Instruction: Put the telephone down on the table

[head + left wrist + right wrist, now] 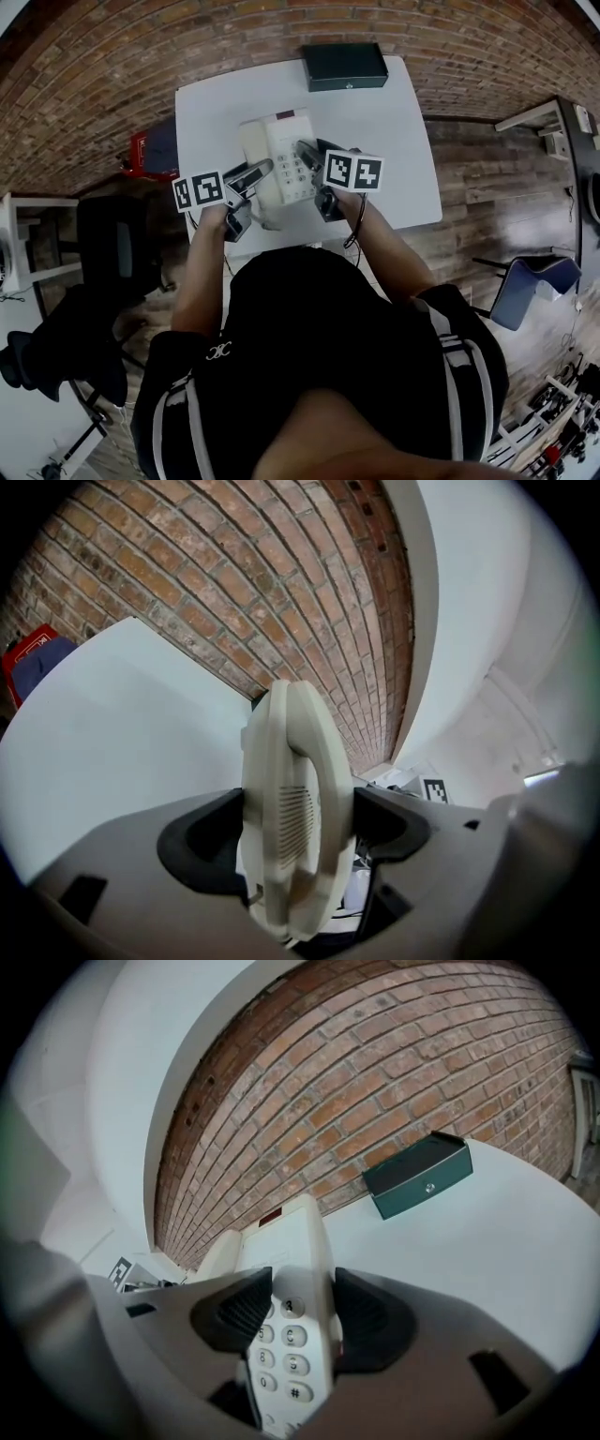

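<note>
- While both tongs grip it, the telephone shows at frame centre over the white counter; whether it touches the counter is unclear.
- Left tongs pinch the handset edge-on.
- Right tongs pinch the telephone beside its keypad.
- A dark box lies at the counter's upper edge.

The left claw clamps the cream handset edgewise — brick wall behind.

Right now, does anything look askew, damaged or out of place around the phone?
Nothing stands out. The telephone looks intact, gripped on both sides: left gripper on the handset, right gripper on the keypad edge. The green box sits squarely at the table's far edge.
</note>
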The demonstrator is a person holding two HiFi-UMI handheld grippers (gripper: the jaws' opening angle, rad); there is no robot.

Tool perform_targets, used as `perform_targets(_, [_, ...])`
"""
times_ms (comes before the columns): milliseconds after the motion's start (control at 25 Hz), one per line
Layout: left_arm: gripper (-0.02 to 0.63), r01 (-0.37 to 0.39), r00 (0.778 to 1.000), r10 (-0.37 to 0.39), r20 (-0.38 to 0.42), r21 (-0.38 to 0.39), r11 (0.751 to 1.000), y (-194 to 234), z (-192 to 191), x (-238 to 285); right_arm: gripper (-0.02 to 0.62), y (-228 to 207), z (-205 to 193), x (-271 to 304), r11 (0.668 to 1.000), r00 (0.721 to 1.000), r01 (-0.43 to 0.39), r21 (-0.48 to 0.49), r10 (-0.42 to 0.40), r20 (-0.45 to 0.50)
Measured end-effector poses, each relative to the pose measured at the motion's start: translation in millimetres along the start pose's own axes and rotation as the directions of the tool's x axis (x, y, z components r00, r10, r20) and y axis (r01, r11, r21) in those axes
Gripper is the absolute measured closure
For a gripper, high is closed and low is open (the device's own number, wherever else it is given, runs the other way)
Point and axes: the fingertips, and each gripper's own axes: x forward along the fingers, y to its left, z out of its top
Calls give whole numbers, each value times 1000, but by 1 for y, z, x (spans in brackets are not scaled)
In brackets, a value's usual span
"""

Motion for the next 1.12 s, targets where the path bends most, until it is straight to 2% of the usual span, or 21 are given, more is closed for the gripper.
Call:
perform_targets(440, [242,-10,997,8,-73,-25,1000,55,8,30,402,-37,-18,48,995,999,51,83,-51,-11])
perform_targets(760, [242,-26,990,21,-138,-35,999,82,-2,49,402,-60,-35,67,993,999,49,108,-47,-21])
perform_targets(960, [242,-21,991,13,-136,-56,998,93,-4,57,403,-70,-39,74,991,997,77,113,-74,-31])
perform_targets(1120, [242,-28,988,21,-155,-42,999,101,-6,62,403,-72,-41,81,992,996,82,96,-79,-39])
